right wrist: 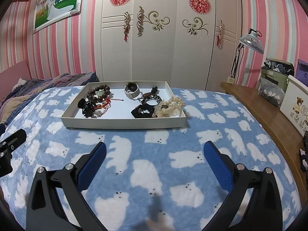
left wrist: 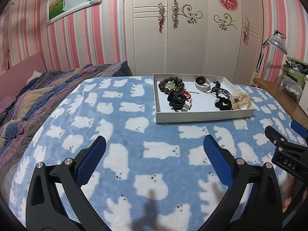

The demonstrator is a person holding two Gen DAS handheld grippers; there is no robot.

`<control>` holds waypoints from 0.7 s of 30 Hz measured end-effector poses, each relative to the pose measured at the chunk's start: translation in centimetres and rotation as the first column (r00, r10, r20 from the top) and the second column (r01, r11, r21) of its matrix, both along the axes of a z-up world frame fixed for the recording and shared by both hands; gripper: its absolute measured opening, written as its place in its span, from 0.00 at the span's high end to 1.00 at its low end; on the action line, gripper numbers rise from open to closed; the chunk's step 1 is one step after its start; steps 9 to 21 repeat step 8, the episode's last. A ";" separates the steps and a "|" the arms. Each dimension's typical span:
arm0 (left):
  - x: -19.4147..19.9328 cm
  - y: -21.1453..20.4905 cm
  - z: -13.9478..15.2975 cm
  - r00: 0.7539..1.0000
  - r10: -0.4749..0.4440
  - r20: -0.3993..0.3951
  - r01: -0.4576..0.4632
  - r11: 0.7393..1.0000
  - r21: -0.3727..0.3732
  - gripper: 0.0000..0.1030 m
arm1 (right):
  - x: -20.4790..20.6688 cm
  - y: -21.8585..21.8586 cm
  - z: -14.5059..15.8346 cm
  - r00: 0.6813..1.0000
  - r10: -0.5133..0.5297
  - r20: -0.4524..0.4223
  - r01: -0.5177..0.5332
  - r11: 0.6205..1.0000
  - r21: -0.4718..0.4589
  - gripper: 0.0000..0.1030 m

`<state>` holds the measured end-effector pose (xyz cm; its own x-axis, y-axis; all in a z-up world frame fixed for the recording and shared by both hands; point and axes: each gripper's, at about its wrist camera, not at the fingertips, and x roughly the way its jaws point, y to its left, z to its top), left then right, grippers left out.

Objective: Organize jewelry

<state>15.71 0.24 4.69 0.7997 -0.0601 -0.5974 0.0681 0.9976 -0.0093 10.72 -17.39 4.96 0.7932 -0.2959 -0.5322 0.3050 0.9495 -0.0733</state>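
I have both grippers over the near part of the blue blanket with white bears [left wrist: 123, 119], neither touching anything; my left gripper [left wrist: 154, 144] is released, its blue pads spread wide with bare blanket between them; my right gripper [right wrist: 155, 150] is likewise released and carries nothing; in the left wrist view its black frame shows at the right edge, near my own fingers [left wrist: 288, 198].

The jewelry sits in a shallow white tray [right wrist: 123, 123] on the far part of the blanket, well apart from both grippers; in its far left corner lies a dark wooden bead bracelet [right wrist: 98, 94] with a pale green stone inside its ring; just near of it a black claw-like piece [right wrist: 87, 108] touches a tangle of red cord [right wrist: 106, 105]; at the far middle rests a white watch [right wrist: 131, 90]; to its right a dark cord bracelet [right wrist: 152, 95]; in the near right corner a black scrunchie [right wrist: 143, 111] lies against a cream scrunchie [right wrist: 170, 105] that leans on the tray's right wall.

Beyond the tray stands a white wardrobe [right wrist: 154, 48]; a striped quilt [left wrist: 38, 92] is bunched at the far left; a wooden ledge [right wrist: 259, 111] runs along the right, with a lamp [right wrist: 251, 39] above it.
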 end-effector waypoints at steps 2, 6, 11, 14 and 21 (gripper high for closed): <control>0.2 0.1 -0.2 1.000 0.001 -0.013 -0.001 1.000 -0.002 0.03 | 0.0 0.0 0.0 1.000 0.000 -0.001 0.000 1.000 -0.001 0.02; 0.3 0.0 -0.3 1.000 0.003 -0.026 -0.003 1.000 -0.005 0.03 | 0.0 0.0 0.0 1.000 -0.001 0.000 0.001 1.000 0.000 0.02; 0.3 0.0 -0.3 1.000 0.006 -0.024 -0.006 1.000 -0.003 0.03 | 0.0 0.0 0.0 1.000 -0.001 0.000 0.001 1.000 0.000 0.02; 0.3 0.0 -0.3 1.000 0.006 -0.024 -0.006 1.000 -0.003 0.03 | 0.0 0.0 0.0 1.000 -0.001 0.000 0.001 1.000 0.000 0.02; 0.3 0.0 -0.3 1.000 0.006 -0.024 -0.006 1.000 -0.003 0.03 | 0.0 0.0 0.0 1.000 -0.001 0.000 0.001 1.000 0.000 0.02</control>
